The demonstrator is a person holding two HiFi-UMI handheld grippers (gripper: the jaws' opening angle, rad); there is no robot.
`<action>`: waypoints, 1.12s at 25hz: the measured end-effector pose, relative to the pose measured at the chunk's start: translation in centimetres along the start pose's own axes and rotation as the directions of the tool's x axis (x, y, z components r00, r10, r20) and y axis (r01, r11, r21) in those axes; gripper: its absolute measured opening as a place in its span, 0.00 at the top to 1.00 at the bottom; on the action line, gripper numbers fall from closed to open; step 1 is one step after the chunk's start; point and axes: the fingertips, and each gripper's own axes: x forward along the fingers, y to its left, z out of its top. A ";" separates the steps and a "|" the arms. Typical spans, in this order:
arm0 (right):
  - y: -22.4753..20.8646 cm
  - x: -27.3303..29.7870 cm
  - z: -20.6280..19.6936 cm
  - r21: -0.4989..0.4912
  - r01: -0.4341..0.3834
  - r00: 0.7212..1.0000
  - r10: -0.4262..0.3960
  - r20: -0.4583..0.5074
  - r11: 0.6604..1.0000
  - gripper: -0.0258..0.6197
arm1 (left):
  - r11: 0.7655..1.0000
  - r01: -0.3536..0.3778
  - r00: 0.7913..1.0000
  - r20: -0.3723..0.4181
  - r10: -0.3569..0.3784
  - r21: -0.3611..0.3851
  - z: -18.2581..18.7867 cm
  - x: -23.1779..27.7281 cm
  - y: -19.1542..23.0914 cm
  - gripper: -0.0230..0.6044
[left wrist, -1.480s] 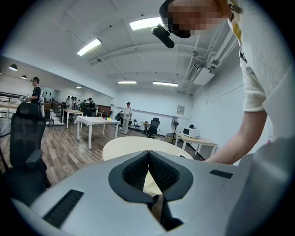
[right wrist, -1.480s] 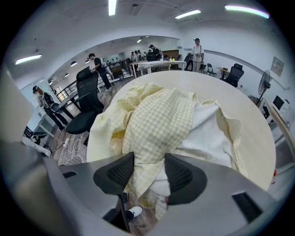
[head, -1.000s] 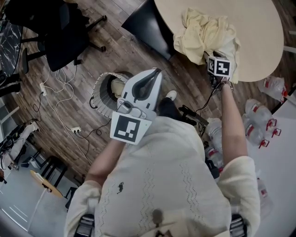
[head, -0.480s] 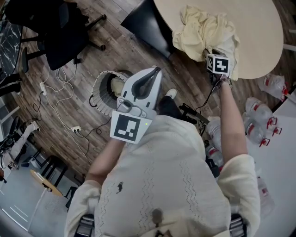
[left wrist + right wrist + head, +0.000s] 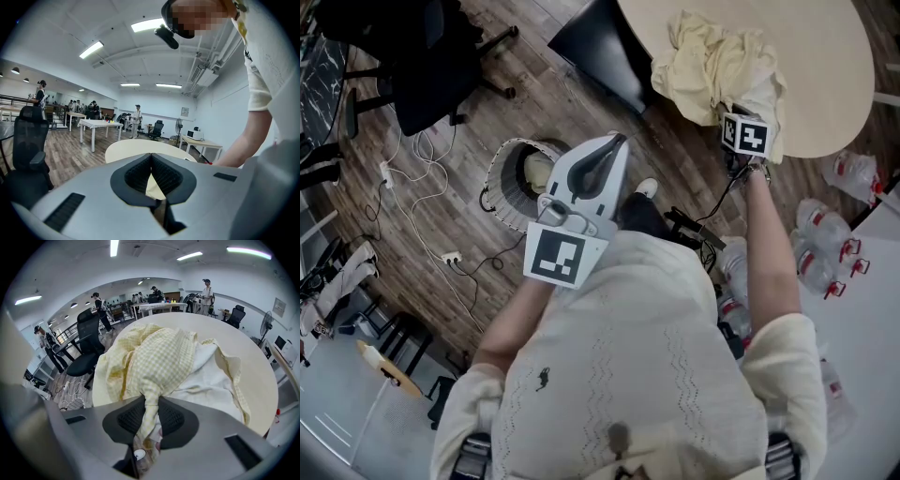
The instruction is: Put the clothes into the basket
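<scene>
Just now my right gripper [image 5: 150, 404] has been closing its jaws, and they pinch a fold of the yellow checked clothes [image 5: 159, 357] heaped on the round pale table [image 5: 830, 56]. Down on the wood floor [image 5: 441, 220] stands the basket [image 5: 508, 178]. My left gripper [image 5: 151, 157] has its jaws together, empty.

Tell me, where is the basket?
In the head view, the basket sits on the wooden floor, left of centre, partly hidden behind the left hand-held gripper.
</scene>
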 end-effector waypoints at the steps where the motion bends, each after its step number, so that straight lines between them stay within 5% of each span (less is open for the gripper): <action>1: 0.0 -0.1 0.0 0.005 0.000 1.000 0.000 0.004 1.000 0.83 | 1.000 0.000 1.000 0.001 0.000 0.000 0.0 -0.1 0.0 0.93; 28: -0.1 -9.7 -3.2 0.118 -0.031 0.981 0.007 0.196 0.993 0.84 | 0.999 0.042 0.998 0.034 -0.043 0.032 -0.3 -5.1 -5.3 0.93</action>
